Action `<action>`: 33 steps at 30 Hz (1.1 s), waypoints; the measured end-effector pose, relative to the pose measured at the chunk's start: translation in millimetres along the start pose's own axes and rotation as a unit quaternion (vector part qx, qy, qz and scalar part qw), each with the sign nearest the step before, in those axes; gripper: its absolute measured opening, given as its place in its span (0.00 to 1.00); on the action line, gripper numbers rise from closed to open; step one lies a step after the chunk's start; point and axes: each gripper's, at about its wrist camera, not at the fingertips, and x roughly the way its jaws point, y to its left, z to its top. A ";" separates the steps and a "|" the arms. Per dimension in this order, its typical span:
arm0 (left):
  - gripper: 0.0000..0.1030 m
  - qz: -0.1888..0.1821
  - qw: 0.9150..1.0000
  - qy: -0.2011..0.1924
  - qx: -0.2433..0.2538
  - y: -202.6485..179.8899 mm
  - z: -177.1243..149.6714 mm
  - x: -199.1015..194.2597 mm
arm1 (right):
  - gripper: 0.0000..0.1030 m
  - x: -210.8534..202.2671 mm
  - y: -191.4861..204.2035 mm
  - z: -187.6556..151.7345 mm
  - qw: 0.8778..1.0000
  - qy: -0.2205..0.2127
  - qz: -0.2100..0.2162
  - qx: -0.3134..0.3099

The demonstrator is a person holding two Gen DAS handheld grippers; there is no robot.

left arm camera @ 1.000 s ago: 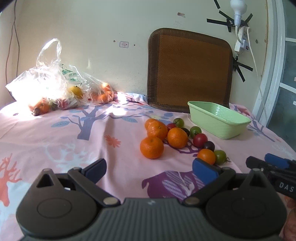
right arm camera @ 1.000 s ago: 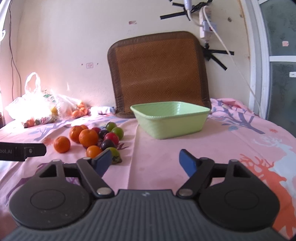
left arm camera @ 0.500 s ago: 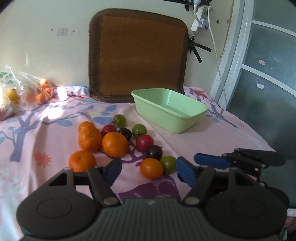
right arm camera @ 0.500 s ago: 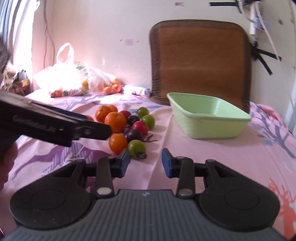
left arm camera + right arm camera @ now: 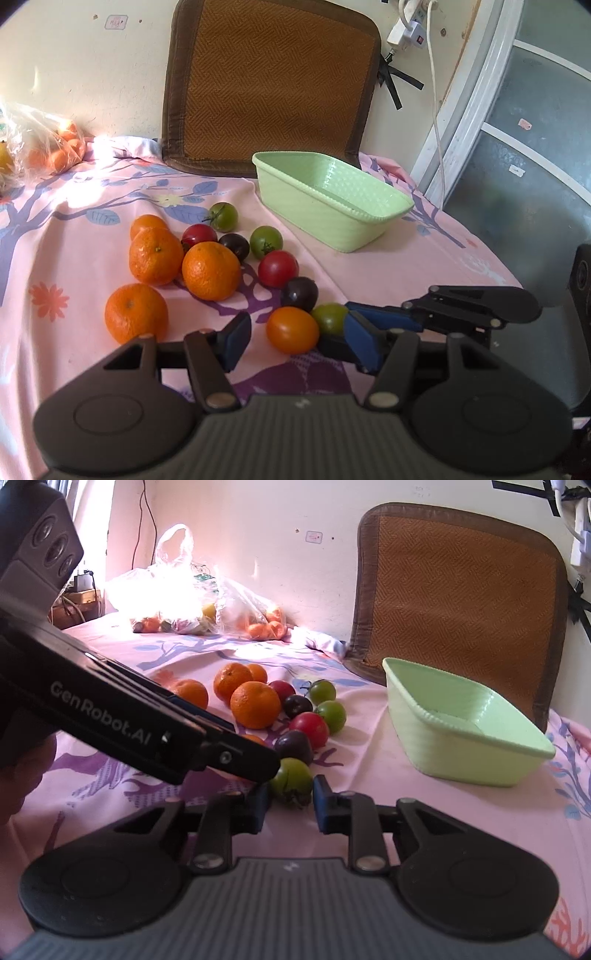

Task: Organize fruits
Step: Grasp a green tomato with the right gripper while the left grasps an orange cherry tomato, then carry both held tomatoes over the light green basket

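Pink floral cloth covers the counter (image 5: 424, 273), with a woven brown cushion against the wall at 12 o'clock. From the left wrist, the left gripper (image 5: 293, 338) straddles an orange tomato (image 5: 293, 329); its fingers have just been closing, from wide a second ago, but gaps remain on both sides, so nothing is grasped yet. At 3 o'clock the right gripper (image 5: 345, 323) reaches in sideways onto a green tomato (image 5: 330, 317) touching the orange one. Oranges and more tomatoes lie loose at 11 o'clock, and the green basket (image 5: 325, 218) sits empty at 1 o'clock.

From the right wrist, the same green tomato (image 5: 291, 781) sits between the right fingers (image 5: 323, 805), which have just clenched to their tightest and appear to press on it. The left gripper crosses at 9 o'clock, the basket (image 5: 461, 738) lies at 2 o'clock. Judging by this, the first fruit is nearly ready to lift toward the basket.
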 end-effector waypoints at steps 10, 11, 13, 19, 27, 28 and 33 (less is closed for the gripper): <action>0.31 0.036 0.999 0.002 0.031 -15.8 -4.5 10.1 | 0.28 -28.2 -24.3 -18.5 0.997 -0.011 -0.044 0.069; 0.31 0.037 0.999 0.000 0.031 -16.5 -5.8 9.3 | 0.28 -27.8 -25.4 -19.9 0.996 -0.010 -0.045 0.077; 0.31 0.038 0.999 -0.001 0.029 -17.5 -8.3 6.3 | 0.28 -27.8 -26.1 -21.4 0.995 -0.010 -0.045 0.087; 0.31 0.014 1.000 -0.001 0.019 -20.3 -14.4 -8.4 | 0.28 -31.6 -24.2 -21.8 0.994 -0.021 -0.044 0.094; 0.31 0.011 1.000 0.002 0.018 -22.4 -20.7 -6.8 | 0.28 -30.6 -25.0 -23.6 0.993 -0.019 -0.043 0.110; 0.31 0.011 1.000 -0.001 0.019 -22.4 -21.7 -7.7 | 0.28 -30.2 -25.2 -23.8 0.993 -0.017 -0.042 0.111; 0.31 0.013 1.000 -0.003 0.025 -23.4 -23.5 -7.9 | 0.28 -29.5 -24.9 -24.5 0.993 -0.013 -0.043 0.108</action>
